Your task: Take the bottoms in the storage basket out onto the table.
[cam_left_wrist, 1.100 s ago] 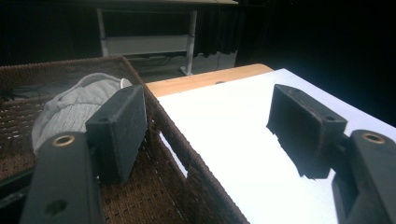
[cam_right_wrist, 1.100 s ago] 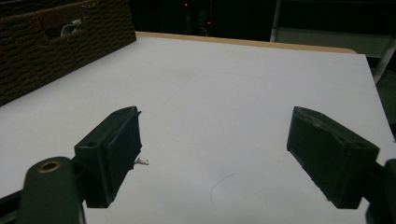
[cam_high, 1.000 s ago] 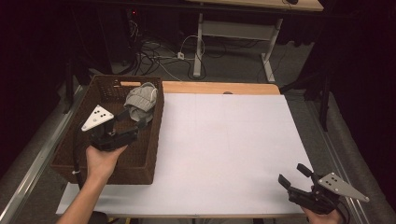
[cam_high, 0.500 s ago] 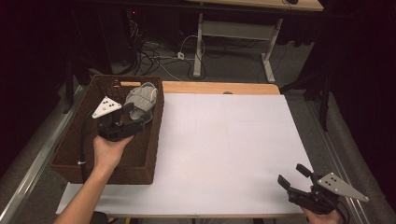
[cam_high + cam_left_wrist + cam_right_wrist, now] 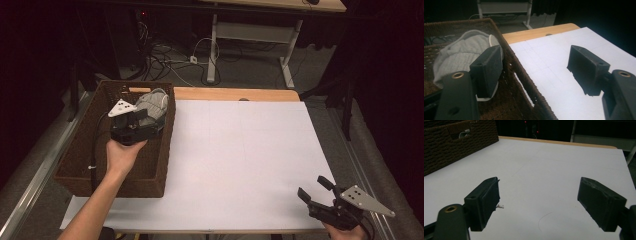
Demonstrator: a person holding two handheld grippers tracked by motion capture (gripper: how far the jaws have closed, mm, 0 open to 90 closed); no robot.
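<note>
A grey fabric thing with a white edge (image 5: 152, 102), shaped like a shoe, lies in the far right corner of a brown wicker basket (image 5: 75, 150). My left gripper (image 5: 150, 119) hovers inside the basket just short of it, held by a hand. In the left gripper view the jaws of the left gripper (image 5: 534, 58) stand apart. One jaw is beside the grey fabric thing (image 5: 461, 57). The other is out over the white sheet, with the basket wall (image 5: 524, 77) running between them. My right gripper (image 5: 312, 187) rests open at the table's near right corner, and the right gripper (image 5: 539, 190) holds nothing.
A white sheet (image 5: 240, 160) covers the table, with a wooden strip (image 5: 230, 94) along its far edge. The basket stands on the left side. A desk frame (image 5: 250, 35) and cables (image 5: 170, 55) lie on the floor beyond.
My left gripper has moved away from the person and a little right inside the basket, closer to the grey fabric thing. The right gripper has stayed where it was.
</note>
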